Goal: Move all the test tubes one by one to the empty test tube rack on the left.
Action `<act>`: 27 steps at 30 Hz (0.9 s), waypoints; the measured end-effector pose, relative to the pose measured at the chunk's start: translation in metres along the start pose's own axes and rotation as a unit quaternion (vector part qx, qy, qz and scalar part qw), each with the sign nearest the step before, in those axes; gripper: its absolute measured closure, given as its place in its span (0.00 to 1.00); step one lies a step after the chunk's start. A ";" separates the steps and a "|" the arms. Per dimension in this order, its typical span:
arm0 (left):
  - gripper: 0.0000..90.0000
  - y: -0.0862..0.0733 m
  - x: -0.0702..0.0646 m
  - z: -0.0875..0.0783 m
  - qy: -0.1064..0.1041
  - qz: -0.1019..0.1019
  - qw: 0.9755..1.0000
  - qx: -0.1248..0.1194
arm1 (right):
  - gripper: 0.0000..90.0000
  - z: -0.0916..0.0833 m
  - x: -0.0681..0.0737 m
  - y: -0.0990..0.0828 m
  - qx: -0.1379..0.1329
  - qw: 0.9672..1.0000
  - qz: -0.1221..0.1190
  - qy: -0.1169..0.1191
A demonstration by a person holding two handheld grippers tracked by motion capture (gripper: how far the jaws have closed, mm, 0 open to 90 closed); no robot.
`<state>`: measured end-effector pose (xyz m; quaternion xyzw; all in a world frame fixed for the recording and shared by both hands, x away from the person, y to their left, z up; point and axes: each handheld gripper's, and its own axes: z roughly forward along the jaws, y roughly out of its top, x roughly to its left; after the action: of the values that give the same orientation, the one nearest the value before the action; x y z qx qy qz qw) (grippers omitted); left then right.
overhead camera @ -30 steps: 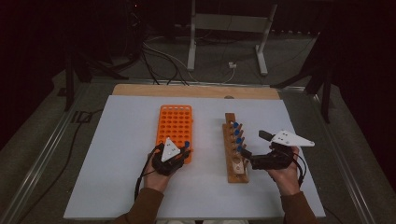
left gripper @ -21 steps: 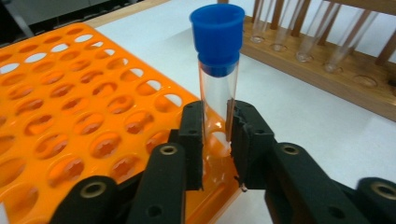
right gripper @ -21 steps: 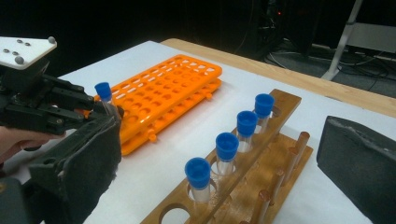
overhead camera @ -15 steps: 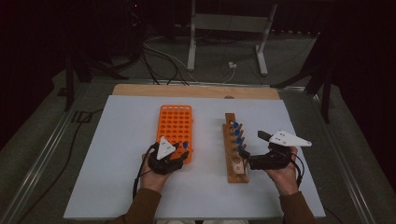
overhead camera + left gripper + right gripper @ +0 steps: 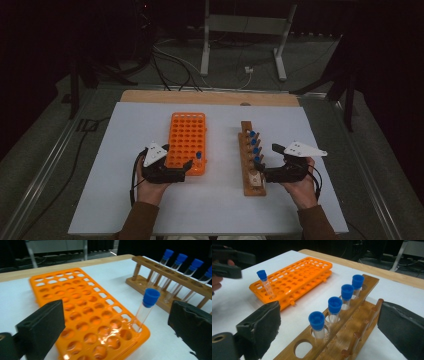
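Near the table's front edge, our left gripper (image 5: 187,167) lies level with jaws spread; they have just been opening off the blue-capped tube (image 5: 146,308), now standing free in the orange rack (image 5: 186,142)'s near right corner. Our right gripper (image 5: 265,160), jaws spread and just closing slightly with nothing between them, points at the wooden rack (image 5: 251,177).

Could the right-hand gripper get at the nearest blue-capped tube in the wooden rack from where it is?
Probably yes. The right gripper has open jaws beside the wooden rack, and the nearest blue-capped tube stands upright straight ahead with nothing between; the next tube behind it stands apart.
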<state>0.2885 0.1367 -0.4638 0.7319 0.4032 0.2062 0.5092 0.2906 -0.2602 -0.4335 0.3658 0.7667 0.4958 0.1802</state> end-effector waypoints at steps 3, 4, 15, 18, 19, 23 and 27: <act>0.01 -0.003 0.005 -0.006 0.005 -0.009 1.000 -0.011 | 0.09 0.003 -0.001 -0.003 0.008 1.000 0.004 0.002; 0.01 -0.005 0.007 -0.007 0.007 -0.014 1.000 -0.014 | 0.09 0.004 -0.002 -0.004 0.012 1.000 0.005 0.003; 0.01 -0.005 0.010 -0.017 0.026 -0.017 0.999 -0.029 | 0.44 0.012 0.002 -0.015 0.034 0.999 -0.008 0.015; 0.01 -0.005 0.011 -0.018 0.033 -0.016 0.999 -0.031 | 0.56 0.016 0.006 -0.018 0.045 0.999 -0.023 0.015; 0.01 -0.005 0.010 -0.018 0.036 -0.016 0.999 -0.033 | 0.61 0.017 0.007 -0.018 0.047 0.998 -0.029 0.015; 0.01 -0.005 0.010 -0.020 0.041 -0.017 0.998 -0.037 | 0.72 0.021 0.010 -0.020 0.044 0.998 -0.034 0.009; 0.01 -0.005 0.010 -0.019 0.044 -0.018 0.998 -0.040 | 0.82 0.024 0.012 -0.021 0.038 0.998 -0.039 -0.002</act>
<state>0.2791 0.1569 -0.4615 0.6935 0.4298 0.2447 0.5239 0.2898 -0.2411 -0.4620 0.3433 0.7985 0.4578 0.1869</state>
